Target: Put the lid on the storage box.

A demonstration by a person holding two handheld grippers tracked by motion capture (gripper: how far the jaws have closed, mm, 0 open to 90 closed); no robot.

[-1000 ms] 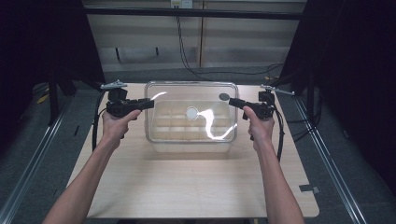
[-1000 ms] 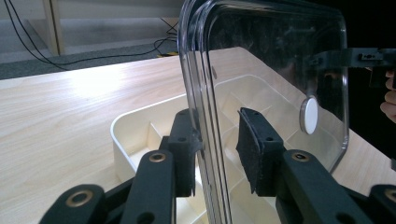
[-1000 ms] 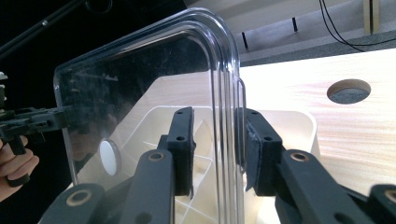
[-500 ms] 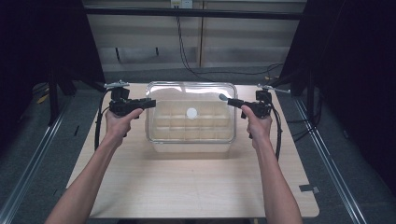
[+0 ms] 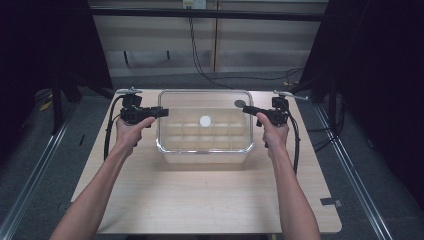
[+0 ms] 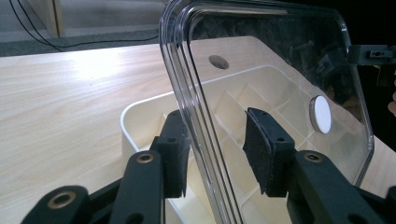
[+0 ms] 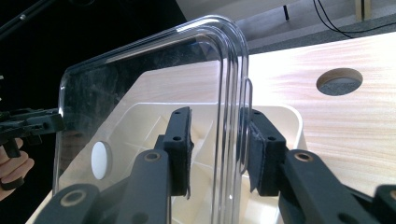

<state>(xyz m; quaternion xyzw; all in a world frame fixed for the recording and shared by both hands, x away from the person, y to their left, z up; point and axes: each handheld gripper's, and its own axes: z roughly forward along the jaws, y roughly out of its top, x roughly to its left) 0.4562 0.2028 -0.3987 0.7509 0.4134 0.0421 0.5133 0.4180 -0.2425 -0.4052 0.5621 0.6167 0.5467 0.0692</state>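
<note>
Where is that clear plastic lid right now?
In the high view the clear lid sits mid-table over the cream divided tray, with the left gripper at its left edge and the right gripper at its right edge, each lid edge between open jaws.

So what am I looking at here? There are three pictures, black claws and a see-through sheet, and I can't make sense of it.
No robot here: a person holds a hand tool in each hand, the left gripper and the right gripper. One camera looks down on the wooden table from above. The other two ride on the tools and look along their black jaws. On the table sits a cream tray split into compartments. Above it the grippers carry a clear lid with a white disc at its middle. In both close pictures the lid's edge runs between open jaws, with gaps showing, so the grip looks loose.
</note>
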